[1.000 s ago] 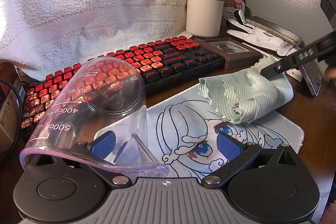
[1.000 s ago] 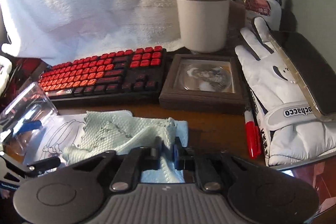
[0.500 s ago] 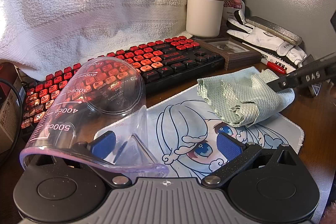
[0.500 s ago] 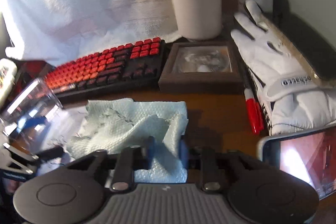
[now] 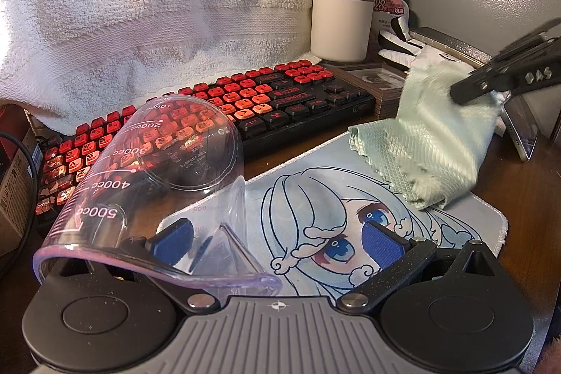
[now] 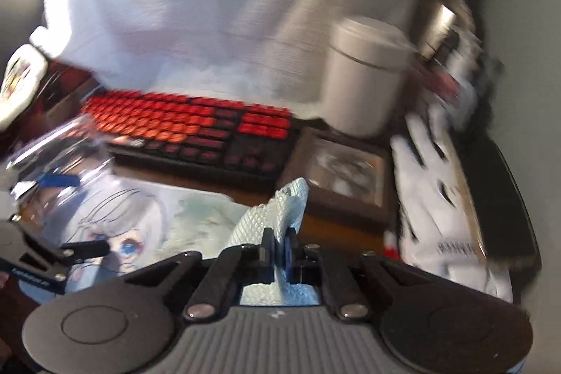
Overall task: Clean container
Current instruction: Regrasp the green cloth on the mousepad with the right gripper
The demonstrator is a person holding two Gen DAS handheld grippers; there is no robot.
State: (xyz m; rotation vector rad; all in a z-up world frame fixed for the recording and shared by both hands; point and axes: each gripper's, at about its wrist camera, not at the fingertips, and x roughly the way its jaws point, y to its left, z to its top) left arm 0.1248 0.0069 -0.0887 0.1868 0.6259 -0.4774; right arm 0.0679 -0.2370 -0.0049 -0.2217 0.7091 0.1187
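A clear plastic measuring cup (image 5: 147,170) lies tilted on its side, mouth toward the left wrist camera. My left gripper (image 5: 277,240) stands wide open; its left blue pad (image 5: 173,240) is inside the cup's mouth and the right pad is well clear of the wall. The cup (image 6: 52,156) also shows blurred at the left of the right wrist view. My right gripper (image 6: 278,240) is shut on a fold of the pale green waffle cloth (image 6: 280,209). In the left wrist view the cloth (image 5: 431,142) hangs from the right gripper (image 5: 459,92), its lower end still on the mat.
A printed mouse mat (image 5: 350,170) covers the desk front. Behind it lies a red-and-black keyboard (image 5: 280,97), with a white towel (image 5: 140,6) draped beyond. A cream canister (image 5: 342,16), picture frame (image 6: 343,174), white glove (image 6: 431,184) and phone (image 5: 522,125) crowd the right.
My right gripper has closed tight on the cloth and risen with a roll, pulling the cloth's upper end off the mat. The left gripper and cup have not moved.
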